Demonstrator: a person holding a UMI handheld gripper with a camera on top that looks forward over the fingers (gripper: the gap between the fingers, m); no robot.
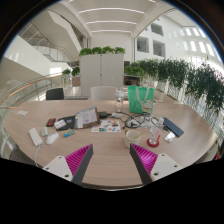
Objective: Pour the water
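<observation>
In the gripper view the gripper [111,160] hangs above the near edge of a round wooden table [105,158], its two fingers set wide apart with the pink pads [76,158] facing inward and nothing between them — bare tabletop shows in the gap. Beyond the fingers, past the table's middle, lies a clutter: a green bag [140,98] towards the far edge, a clear glass vessel [153,125] near the right side with a magenta disc [153,143] just in front of it, a tablet [87,117] propped left of centre, and small white items [38,136] by the left edge. Whether any vessel holds water cannot be made out — behind the table stand chairs [55,94], a white cabinet [101,70] topped with plants, and more greenery [185,78] along the right.
</observation>
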